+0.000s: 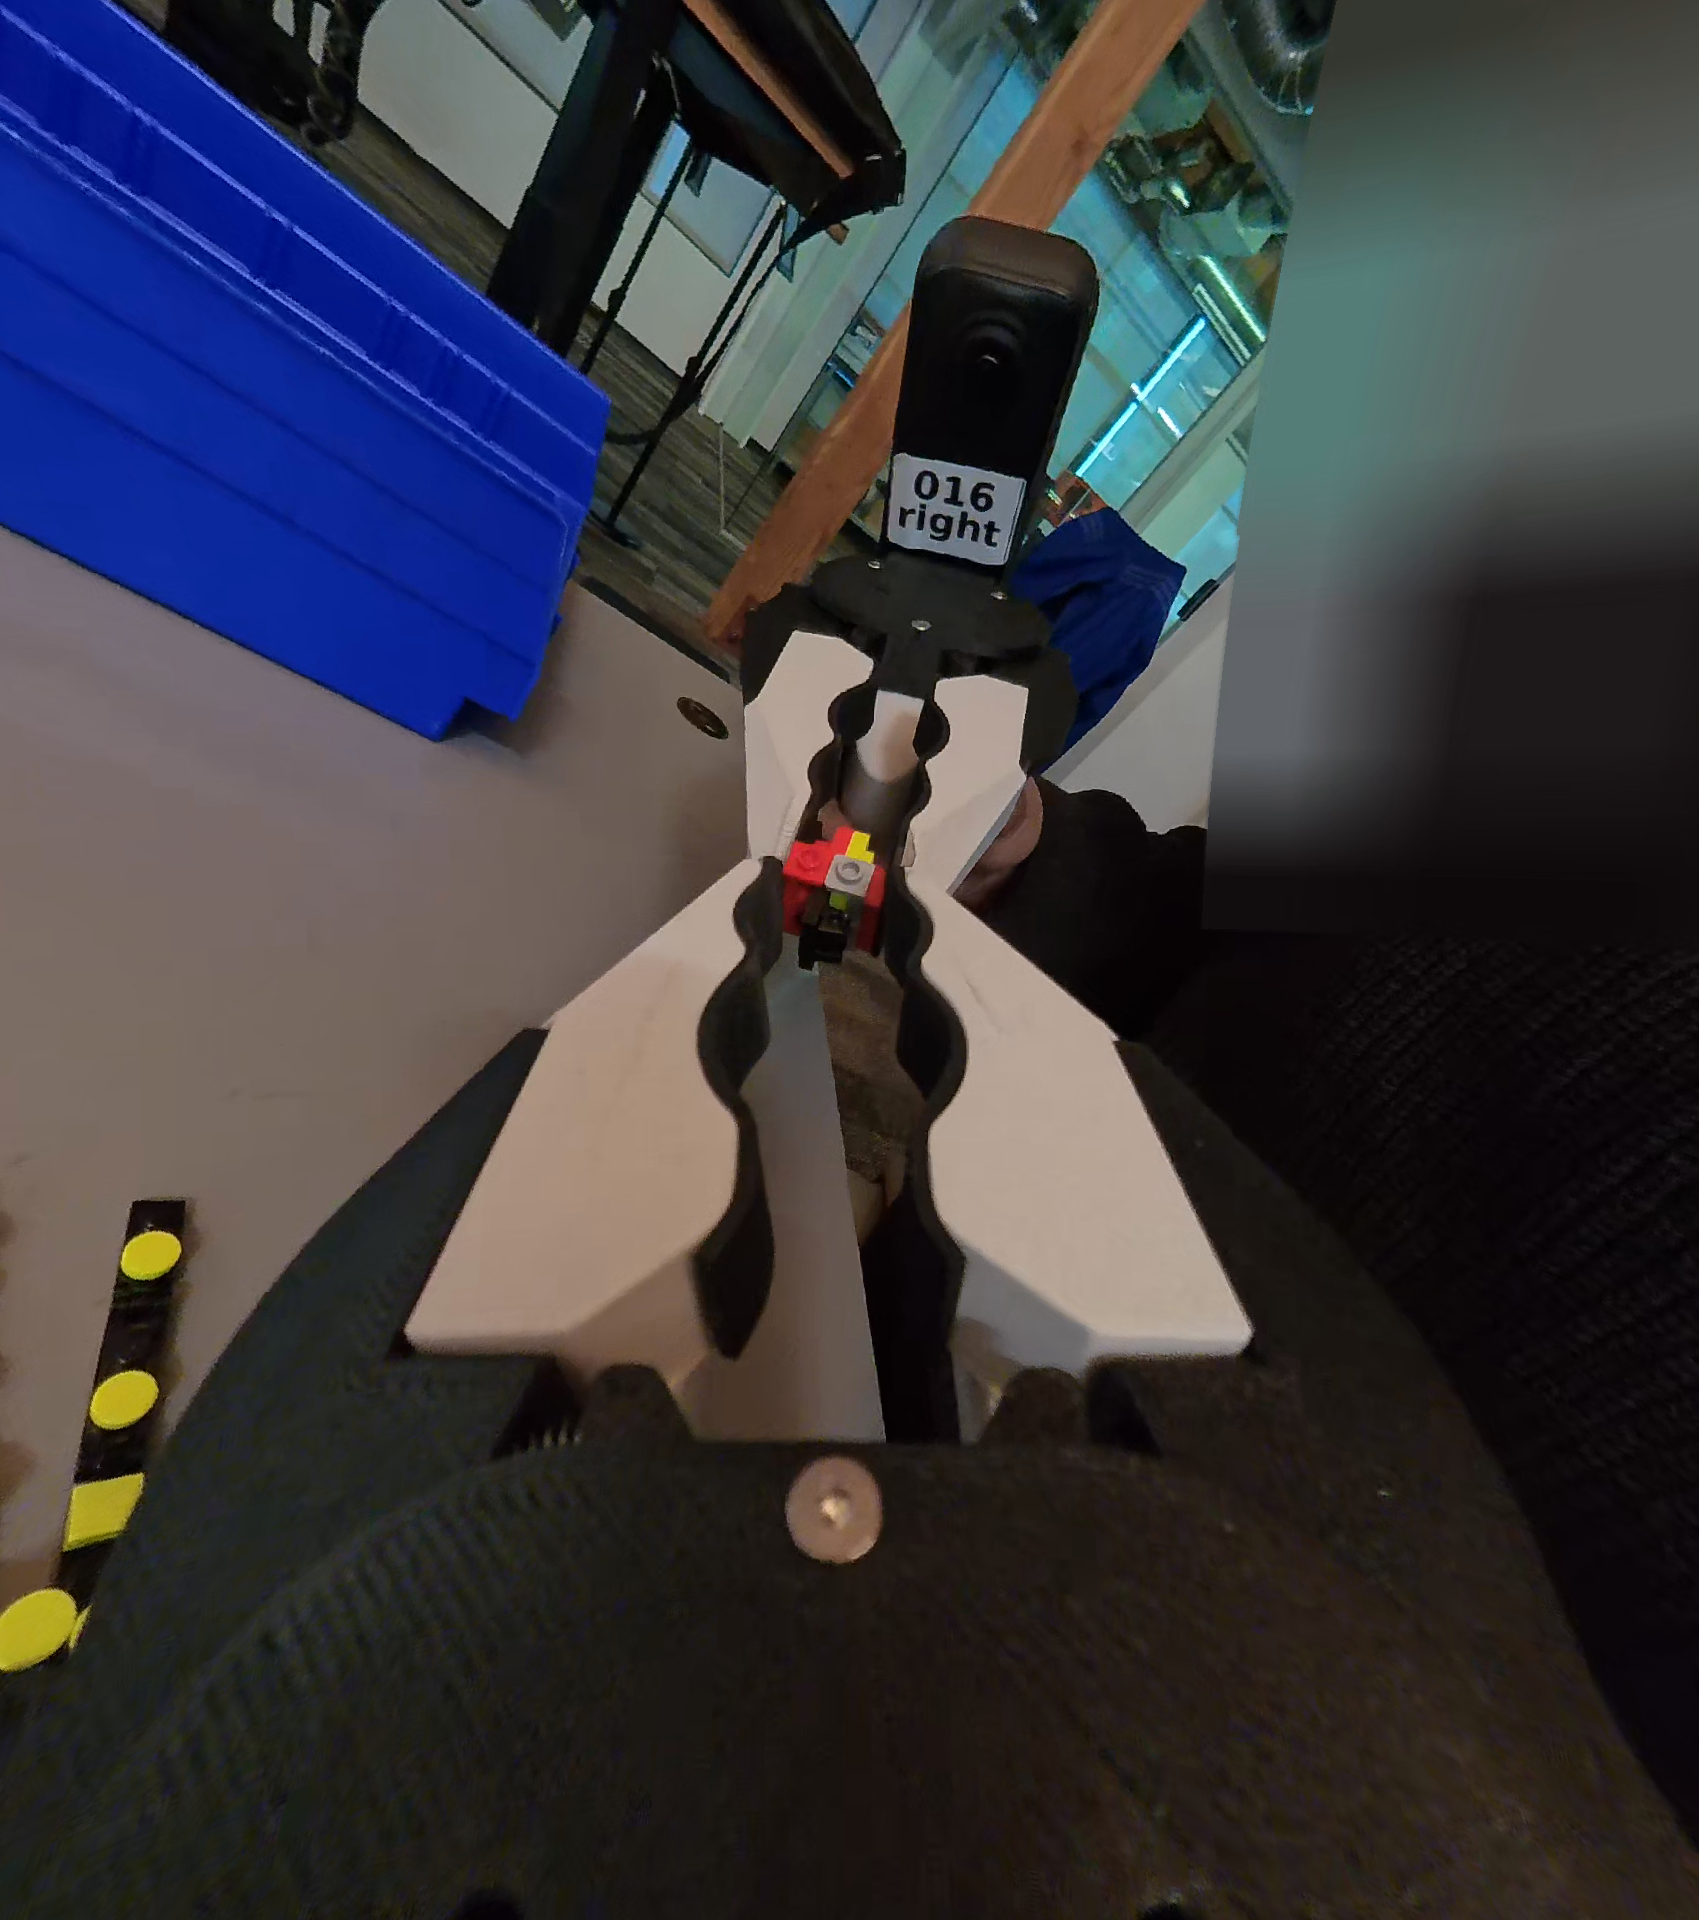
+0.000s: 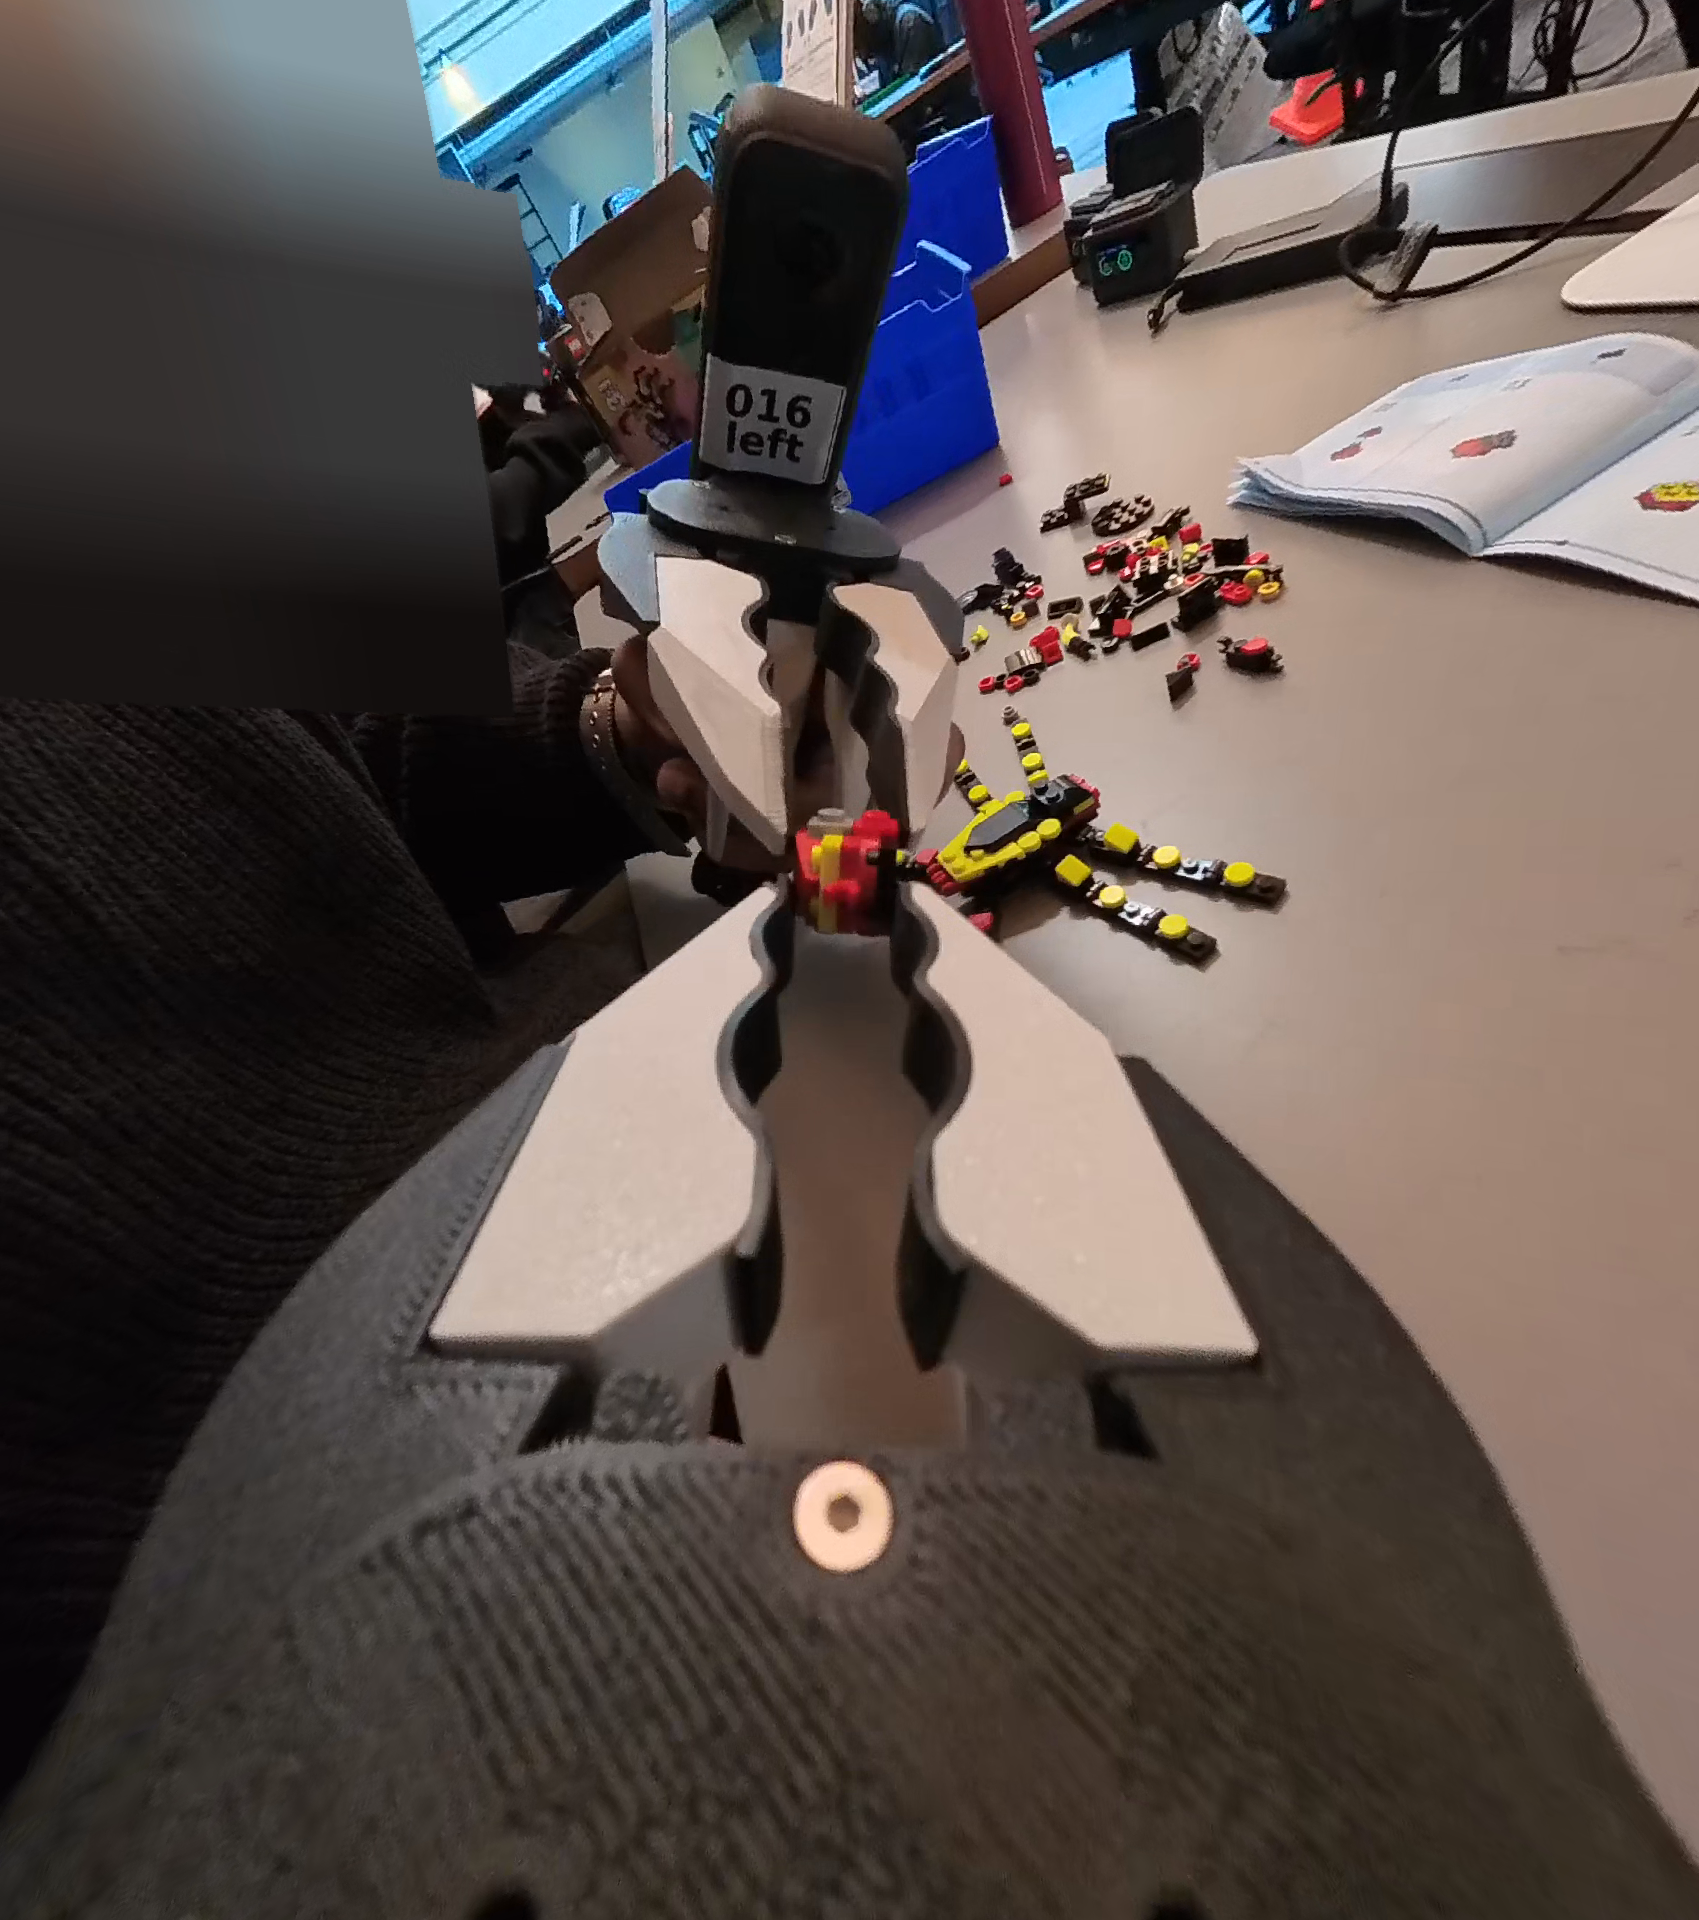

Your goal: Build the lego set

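A small red, yellow and grey lego assembly (image 1: 814,871) is held in the air between both grippers, above the table edge. My left gripper (image 1: 832,906) is shut on it from below in the left wrist view. The right gripper (image 1: 860,816) meets it tip to tip from the far side. In the right wrist view the assembly (image 2: 850,875) sits between my right gripper's (image 2: 837,906) tips, with the left gripper (image 2: 832,823) closed on its far end. A black and yellow spider-like model (image 2: 1016,831) lies on the table just beyond.
The grey table (image 2: 1447,1039) holds a pile of loose black, red and yellow pieces (image 2: 1146,587), an open instruction booklet (image 2: 1551,468) and blue bins (image 2: 928,395). Blue bins (image 1: 201,364) and the model's dotted legs (image 1: 123,1382) show at my left. A dark sleeve (image 2: 149,1039) is close. My two grippers' fingertips are within a few centimetres of each other.
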Motion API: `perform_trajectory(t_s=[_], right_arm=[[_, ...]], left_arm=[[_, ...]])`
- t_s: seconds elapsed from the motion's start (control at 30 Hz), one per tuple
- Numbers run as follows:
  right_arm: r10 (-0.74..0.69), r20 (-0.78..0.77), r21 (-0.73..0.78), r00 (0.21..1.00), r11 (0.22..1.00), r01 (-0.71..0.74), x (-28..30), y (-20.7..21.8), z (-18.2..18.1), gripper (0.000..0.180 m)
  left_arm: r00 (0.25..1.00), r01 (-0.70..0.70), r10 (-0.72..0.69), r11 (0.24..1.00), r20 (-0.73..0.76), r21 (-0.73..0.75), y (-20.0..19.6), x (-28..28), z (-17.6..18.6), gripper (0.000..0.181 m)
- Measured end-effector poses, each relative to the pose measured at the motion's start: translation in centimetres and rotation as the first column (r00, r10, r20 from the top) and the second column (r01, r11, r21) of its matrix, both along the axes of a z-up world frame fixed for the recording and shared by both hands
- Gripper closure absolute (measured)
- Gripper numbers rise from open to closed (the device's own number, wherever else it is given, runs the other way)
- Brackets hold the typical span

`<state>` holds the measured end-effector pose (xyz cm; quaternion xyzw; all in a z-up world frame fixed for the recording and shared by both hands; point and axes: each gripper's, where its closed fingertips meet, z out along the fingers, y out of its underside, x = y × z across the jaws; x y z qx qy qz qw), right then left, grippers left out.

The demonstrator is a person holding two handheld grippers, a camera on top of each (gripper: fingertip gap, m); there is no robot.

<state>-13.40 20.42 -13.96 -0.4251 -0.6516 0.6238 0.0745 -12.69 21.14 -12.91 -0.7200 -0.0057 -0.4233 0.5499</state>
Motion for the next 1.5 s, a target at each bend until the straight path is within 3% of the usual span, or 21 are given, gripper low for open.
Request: perform_trajectory(t_s=[0.17,0.23,0.37,0.7,0.97,1.13,1.3,1.4,1.5], right_arm=[[-0.048,-0.016,-0.046,0.999,0.998,0.047,-0.8,0.1,0.3,0.162],[-0.084,-0.021,-0.064,0.996,0.995,0.083,-1.3,0.4,0.5,0.135],[-0.103,-0.039,-0.137,0.994,0.986,0.097,-1.4,0.5,1.5,0.127],[-0.209,-0.137,-0.265,0.968,0.949,0.168,-1.6,1.2,4.4,0.156],[-0.199,-0.17,-0.211,0.965,0.964,0.161,-1.3,0.6,4.6,0.162],[-0.191,-0.193,-0.121,0.962,0.978,0.17,-1.1,0.8,4.3,0.163],[-0.125,-0.153,0.011,0.98,0.992,0.128,-0.5,0.9,2.4,0.162],[-0.035,-0.089,0.062,0.995,0.997,0.041,0.1,0.0,0.8,0.161],[0.037,-0.031,0.098,0.999,0.995,-0.034,0.7,-0.9,-0.6,0.161]], left_arm=[[0.999,-0.039,0.039,0.999,0.024,0.015,0.2,-0.8,0.4,0.162],[0.997,-0.052,0.051,0.998,0.059,0.022,0.3,-1.0,0.6,0.162],[0.975,-0.108,0.091,0.991,0.203,0.075,0.4,-1.9,2.1,0.163],[0.859,-0.162,0.068,0.976,0.508,0.143,0.5,-2.3,4.2,0.163],[0.832,-0.156,0.044,0.975,0.552,0.157,0.6,-1.7,4.5,0.163],[0.885,-0.132,0.044,0.978,0.464,0.159,0.5,-1.5,4.0,0.162],[0.99,-0.043,0.035,0.997,0.136,0.058,0.1,-1.2,1.9,0.151],[1.0,-0.01,0.01,1.0,-0.012,0.013,-0.1,-0.4,0.4,0.147],[0.998,0.04,-0.041,0.999,-0.057,-0.016,-0.3,0.5,-0.7,0.153]])
